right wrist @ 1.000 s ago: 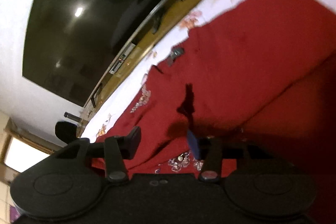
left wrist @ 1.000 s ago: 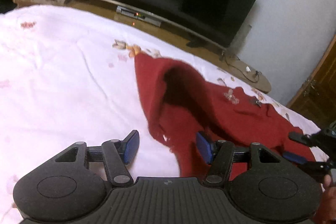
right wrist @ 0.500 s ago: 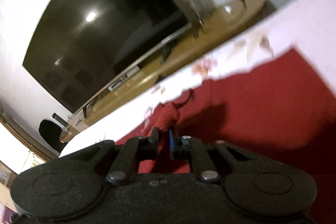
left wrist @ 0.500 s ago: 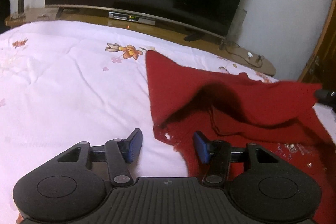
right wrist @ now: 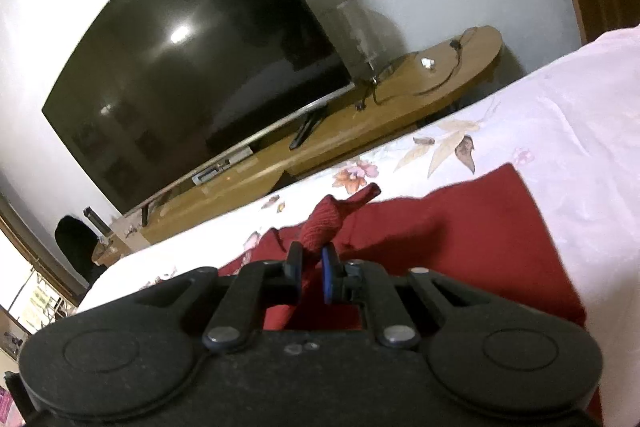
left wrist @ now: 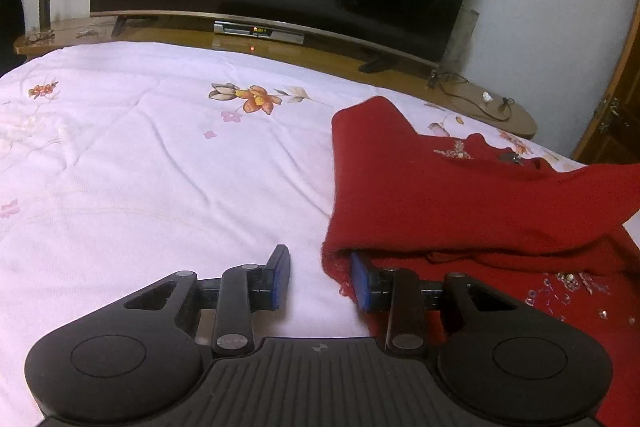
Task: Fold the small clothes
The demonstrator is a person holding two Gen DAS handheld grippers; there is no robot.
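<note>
The red garment is lying on the bed, at its right side. The right gripper is pinching a bunched piece of the red cloth between its pads. The left gripper is closing its jaws at the garment's near edge, and its right pad is already touching the hem. I think both grippers should be holding firmly before lifting, so the fold is coming out even.
</note>
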